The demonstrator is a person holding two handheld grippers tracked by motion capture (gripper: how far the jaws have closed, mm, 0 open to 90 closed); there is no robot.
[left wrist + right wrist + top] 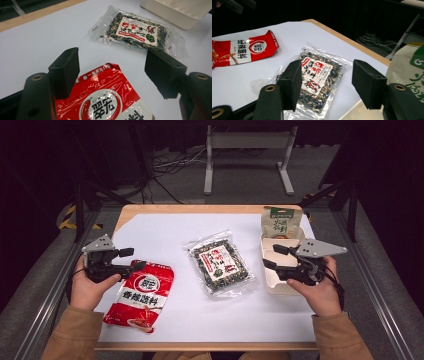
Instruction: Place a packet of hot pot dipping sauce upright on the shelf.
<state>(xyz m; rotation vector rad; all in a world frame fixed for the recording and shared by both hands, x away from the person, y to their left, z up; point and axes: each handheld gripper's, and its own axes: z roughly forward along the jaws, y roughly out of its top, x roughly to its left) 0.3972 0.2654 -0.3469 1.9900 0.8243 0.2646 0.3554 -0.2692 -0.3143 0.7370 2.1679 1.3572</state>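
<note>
A red seasoning packet (141, 295) lies flat at the front left of the white sheet, and its top edge (105, 72) appears low between my left jaws. My left gripper (132, 259) (112, 58) hovers open just left of that packet, its pads touching nothing. In the middle lies a clear packet of dark dried mix (219, 262) (136, 31) (317, 77). My right gripper (271, 256) (328, 72) is open over the white box (272, 285), pointing at the clear packet with empty jaws.
A green and beige pouch (281, 222) (409, 72) stands behind the white box (175, 12) at the right edge. The red packet (244, 48) is far across the table in the right gripper view. Bare white sheet (165, 235) spans the back left; a metal frame stands beyond the table.
</note>
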